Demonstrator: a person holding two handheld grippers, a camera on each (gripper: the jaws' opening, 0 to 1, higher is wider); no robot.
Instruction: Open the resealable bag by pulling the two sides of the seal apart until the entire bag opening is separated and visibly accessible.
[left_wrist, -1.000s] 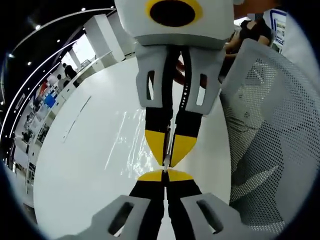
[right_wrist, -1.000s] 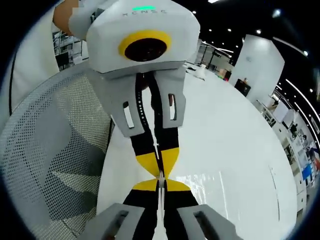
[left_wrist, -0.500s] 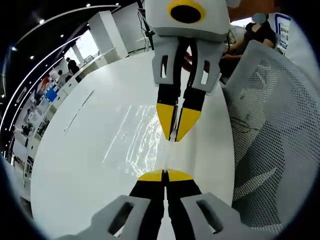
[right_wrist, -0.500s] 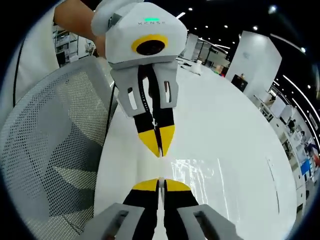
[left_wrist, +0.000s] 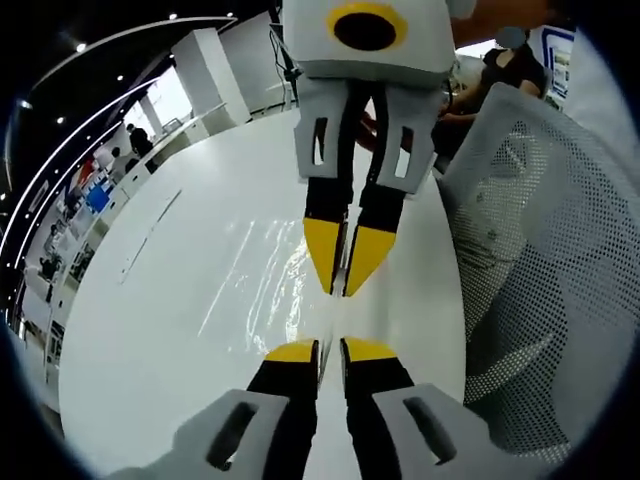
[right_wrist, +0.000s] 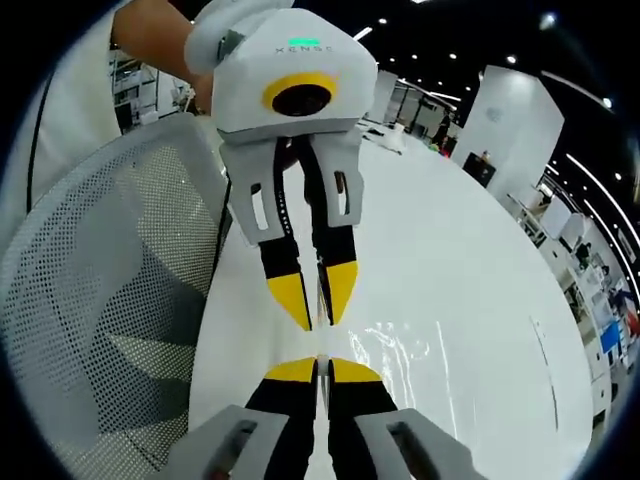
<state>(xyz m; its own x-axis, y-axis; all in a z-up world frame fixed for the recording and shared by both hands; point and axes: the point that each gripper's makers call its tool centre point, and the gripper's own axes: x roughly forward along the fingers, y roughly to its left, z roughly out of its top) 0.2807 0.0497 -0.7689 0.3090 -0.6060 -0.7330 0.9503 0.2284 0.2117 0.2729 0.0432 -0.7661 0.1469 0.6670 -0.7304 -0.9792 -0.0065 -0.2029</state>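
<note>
L tongs, R tongs — bag beside.

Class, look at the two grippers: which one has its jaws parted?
The left gripper: a clear gap shows between its jaws, whereas the right gripper has its jaws pressed together.
</note>
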